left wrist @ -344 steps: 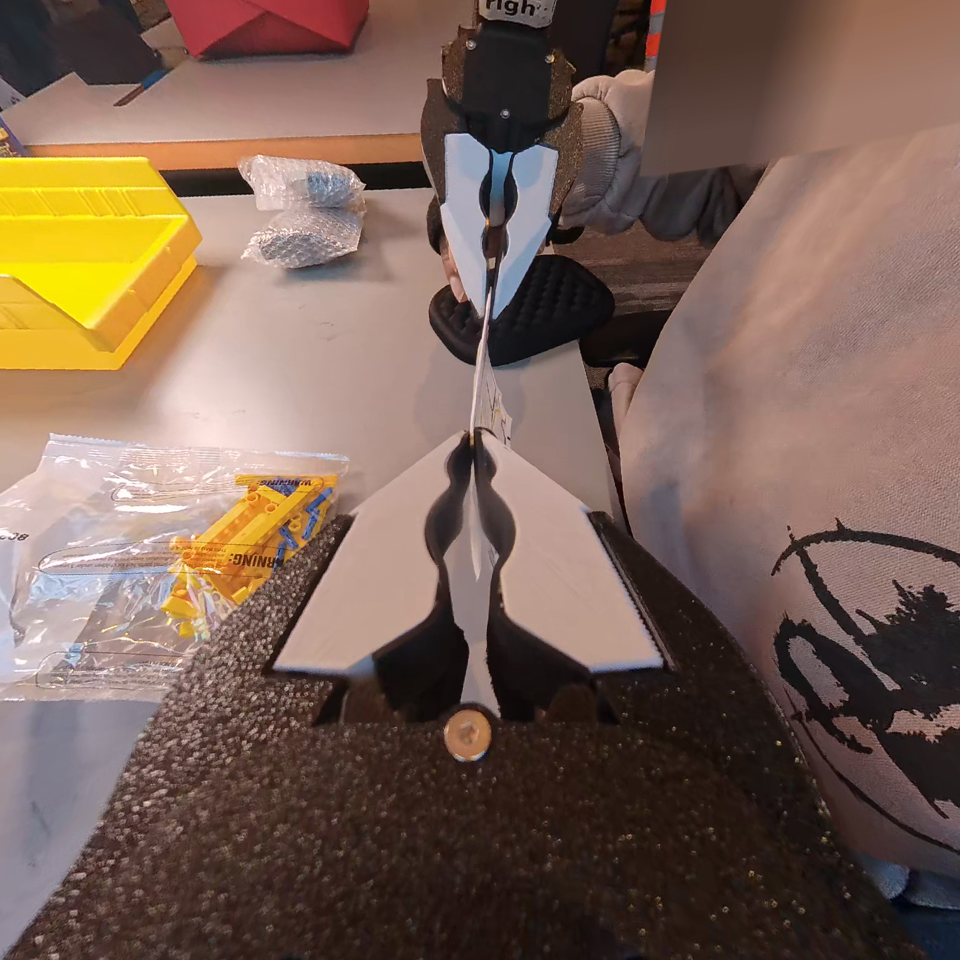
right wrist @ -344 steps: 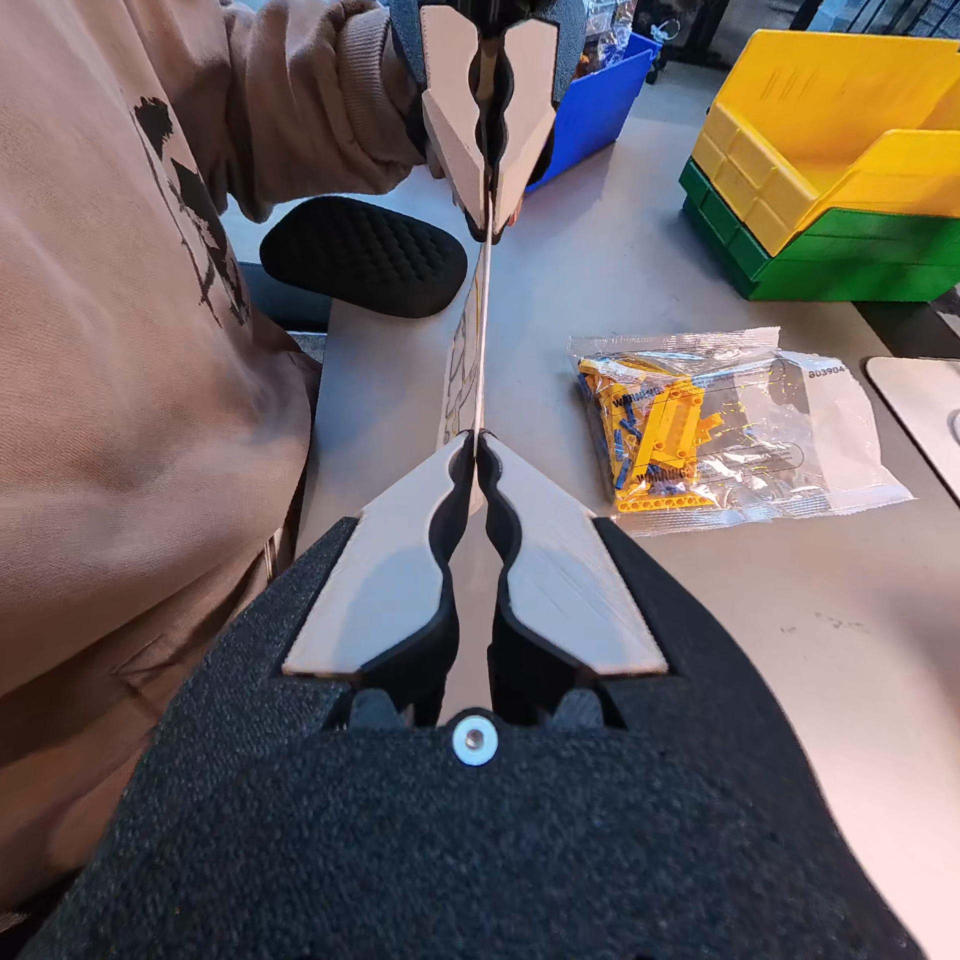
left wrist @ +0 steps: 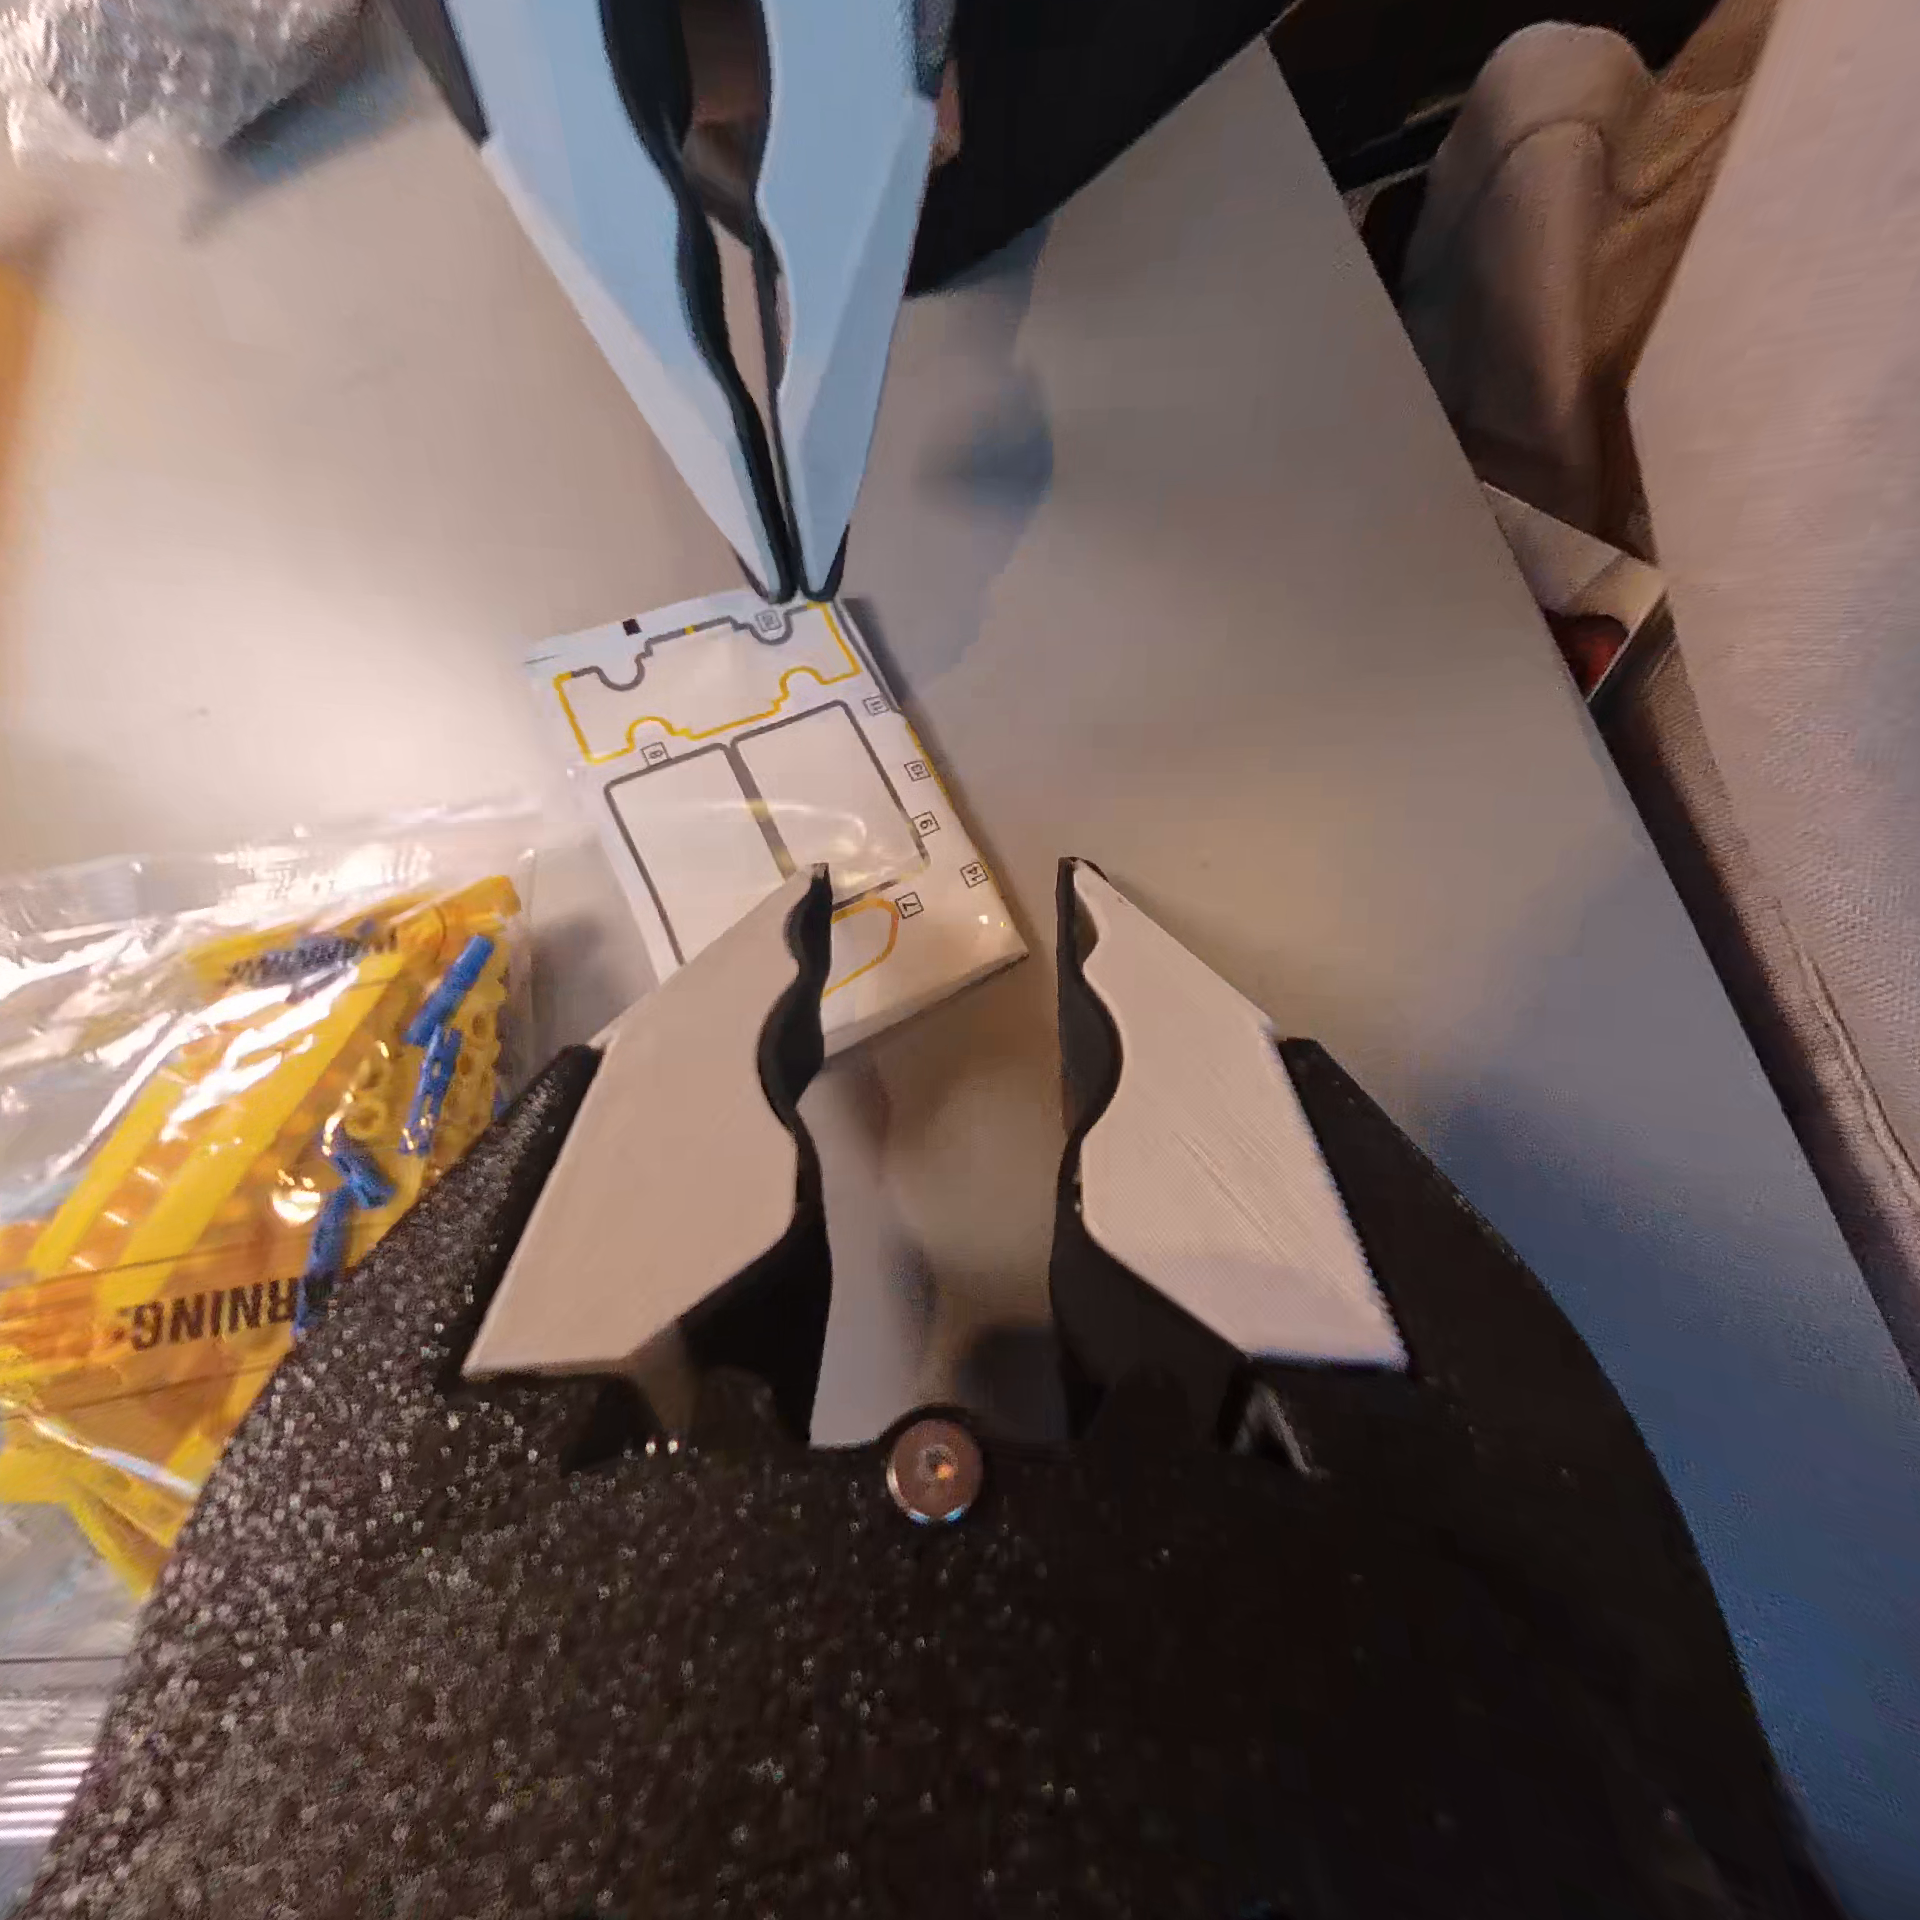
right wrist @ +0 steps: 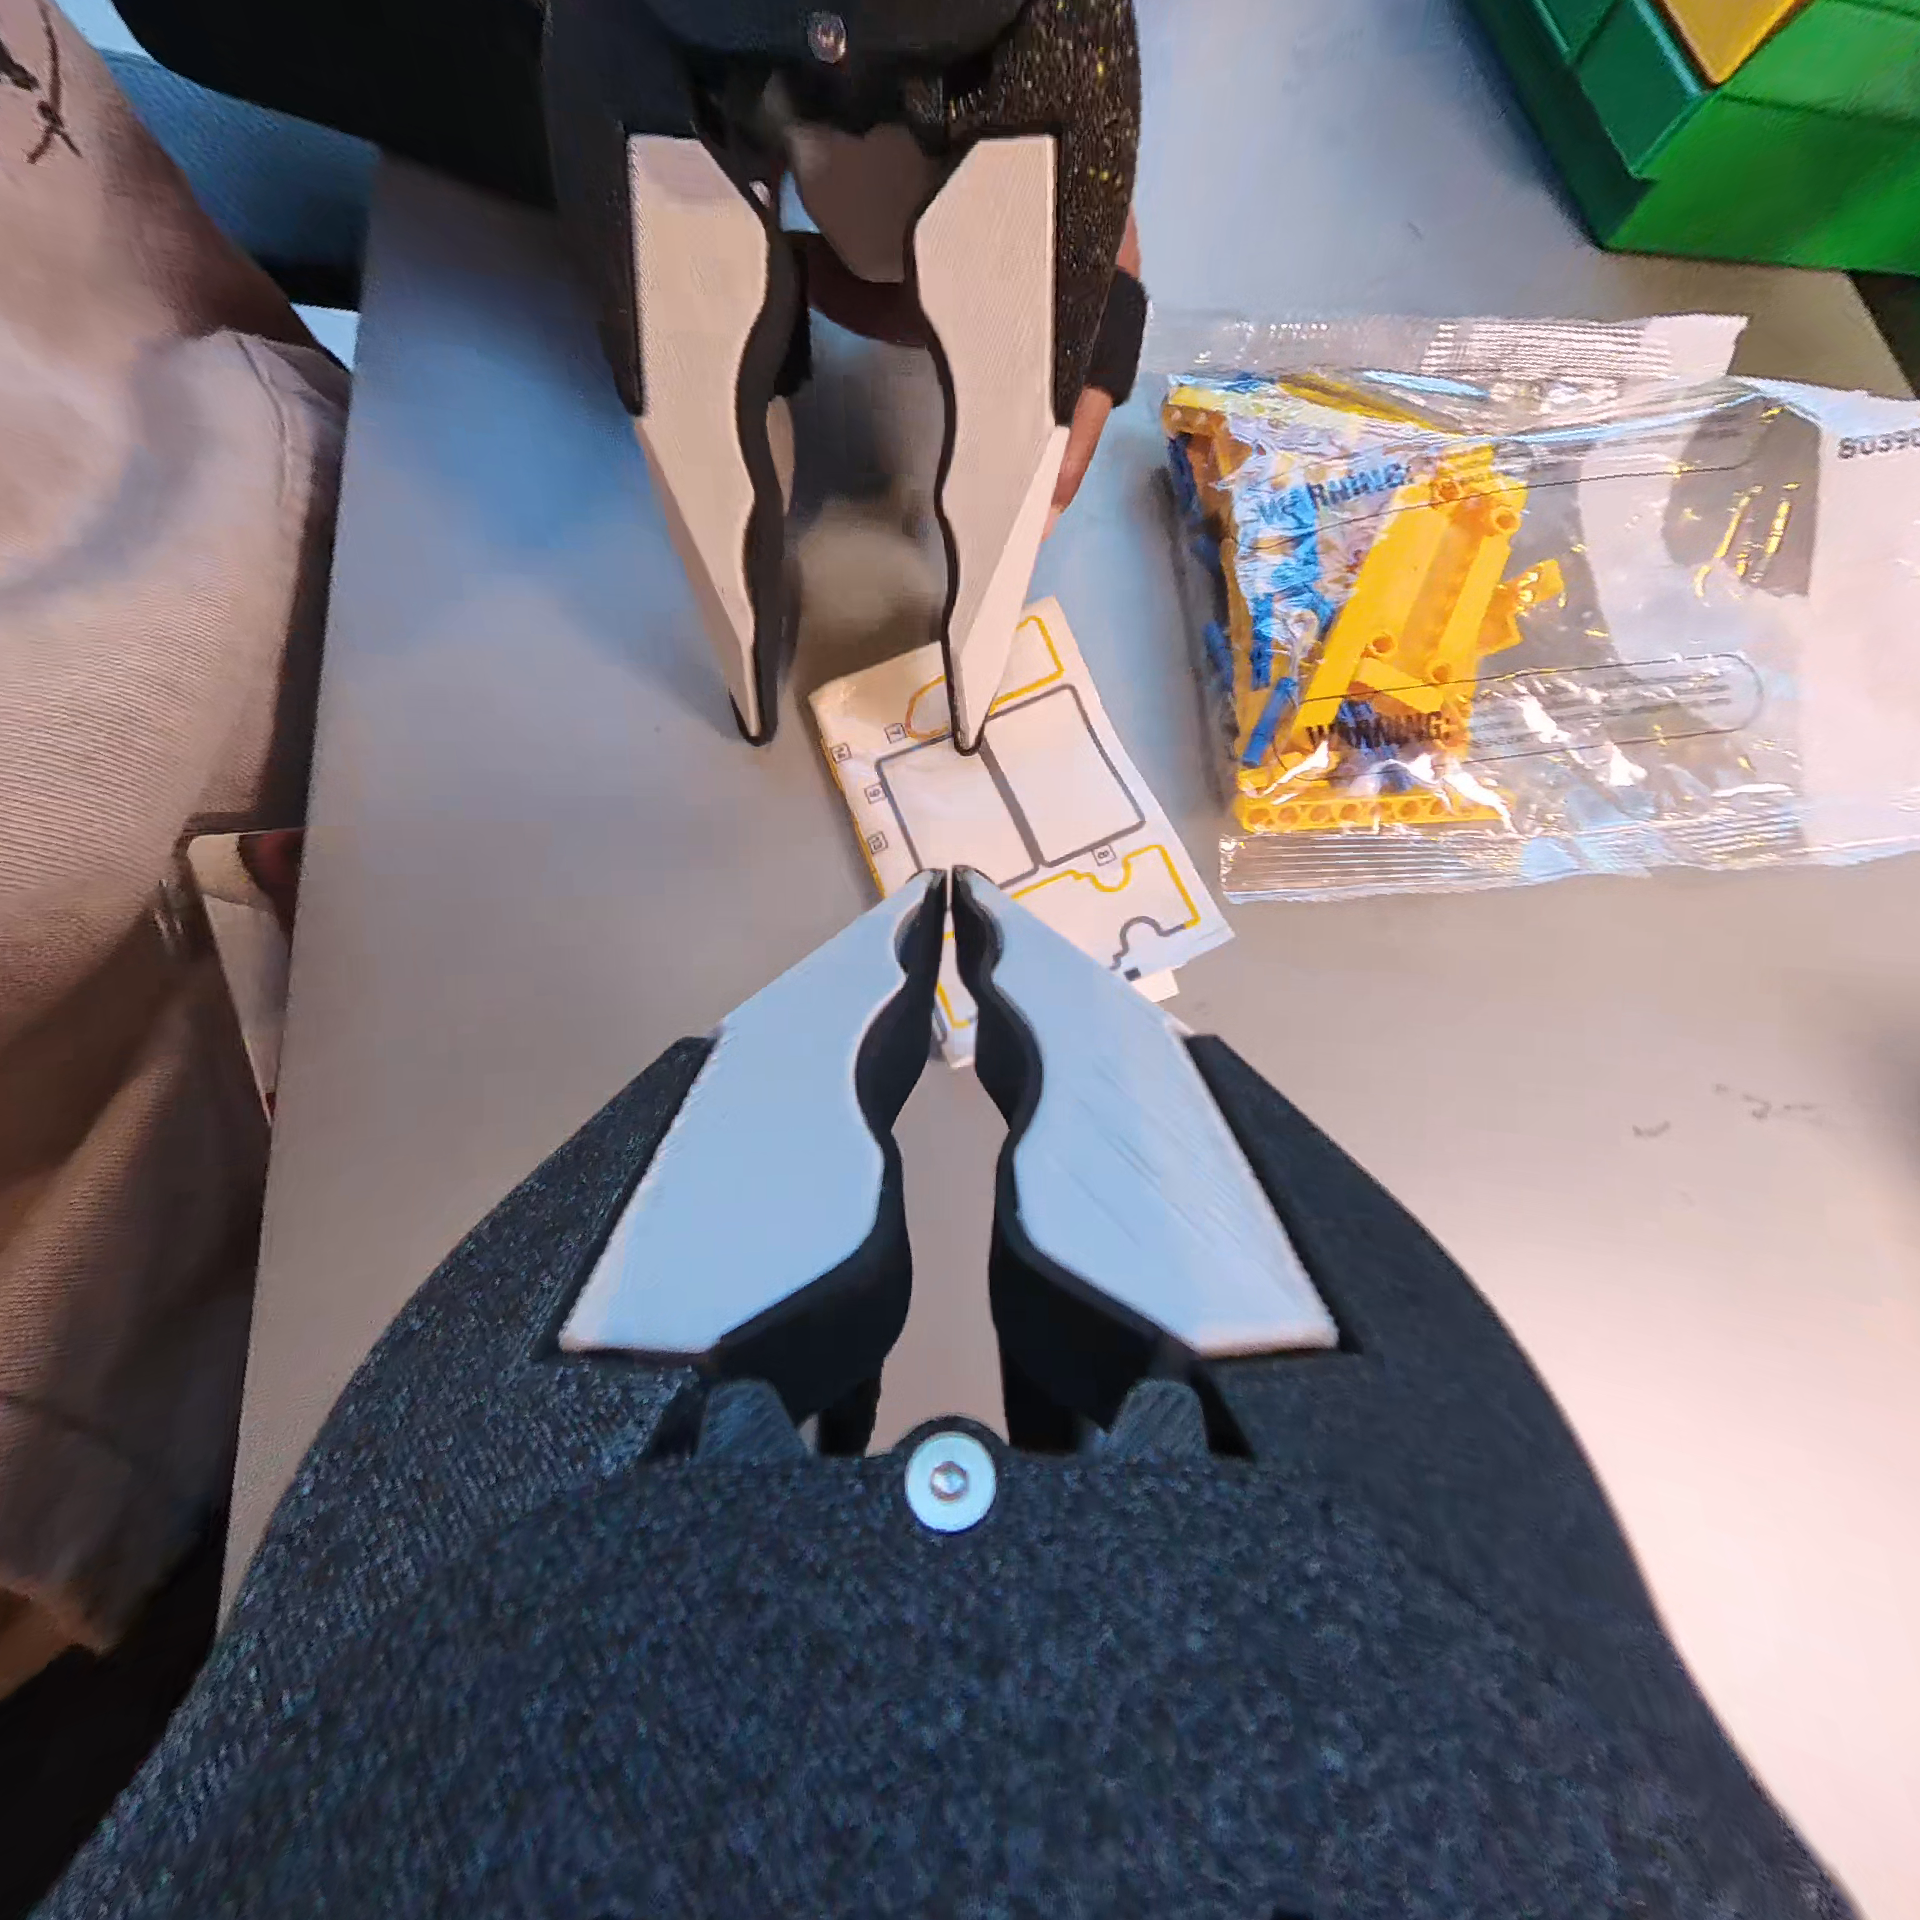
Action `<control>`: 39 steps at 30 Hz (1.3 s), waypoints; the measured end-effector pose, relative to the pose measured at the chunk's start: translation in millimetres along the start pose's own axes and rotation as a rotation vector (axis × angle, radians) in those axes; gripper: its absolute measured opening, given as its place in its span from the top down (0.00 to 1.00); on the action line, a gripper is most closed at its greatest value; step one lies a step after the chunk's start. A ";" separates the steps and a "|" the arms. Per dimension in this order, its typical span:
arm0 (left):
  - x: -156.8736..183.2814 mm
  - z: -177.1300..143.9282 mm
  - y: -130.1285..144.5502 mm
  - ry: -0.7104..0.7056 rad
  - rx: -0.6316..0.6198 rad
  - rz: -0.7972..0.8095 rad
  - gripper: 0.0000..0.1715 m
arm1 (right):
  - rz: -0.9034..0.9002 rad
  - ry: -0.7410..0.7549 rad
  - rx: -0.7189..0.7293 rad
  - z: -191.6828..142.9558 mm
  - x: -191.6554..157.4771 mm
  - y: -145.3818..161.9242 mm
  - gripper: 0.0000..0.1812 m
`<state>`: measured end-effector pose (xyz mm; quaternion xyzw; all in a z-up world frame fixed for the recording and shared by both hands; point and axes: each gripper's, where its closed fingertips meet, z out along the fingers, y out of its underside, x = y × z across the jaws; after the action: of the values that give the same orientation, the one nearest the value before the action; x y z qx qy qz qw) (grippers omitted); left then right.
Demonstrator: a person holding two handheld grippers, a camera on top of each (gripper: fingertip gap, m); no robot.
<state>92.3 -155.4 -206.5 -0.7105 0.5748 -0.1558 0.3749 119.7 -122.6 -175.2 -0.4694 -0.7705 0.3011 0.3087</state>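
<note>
A small white sticker sheet [left wrist: 727, 821] with yellow and grey outlines lies flat on the grey table [left wrist: 1247, 623]. My left gripper [left wrist: 945, 868] is open and empty; its left fingertip [left wrist: 819, 883] rests on the sheet's near part and its right one is over bare table. My right gripper [left wrist: 795, 592] comes down from the far side, shut, with its tips on the sheet's far edge. In the right wrist view the sheet [right wrist: 1049, 790] lies between my shut right gripper [right wrist: 948, 878] and the open left gripper [right wrist: 858, 738].
A clear bag of yellow and blue bricks [right wrist: 1455, 623] lies right beside the sheet; it also shows in the left wrist view [left wrist: 260, 1091]. A green bin [right wrist: 1714, 156] stands farther back. A person's beige sweatshirt [right wrist: 125, 623] is at the table edge. The gap from one gripper's tips to the other's is roughly 6 cm.
Earlier both grippers held the sheet upright between them above the table. Now it lies flat, the left gripper has opened, and both grippers have come down close over it.
</note>
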 end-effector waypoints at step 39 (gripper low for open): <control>-14.6 -26.3 -21.6 -0.010 0.106 -0.043 0.67 | 0.184 -0.206 0.170 -12.3 6.5 -25.3 1.00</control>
<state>86.0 -149.8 -170.4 -0.7025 0.5485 -0.1903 0.4115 113.0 -124.2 -147.1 -0.4766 -0.7236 0.4389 0.2378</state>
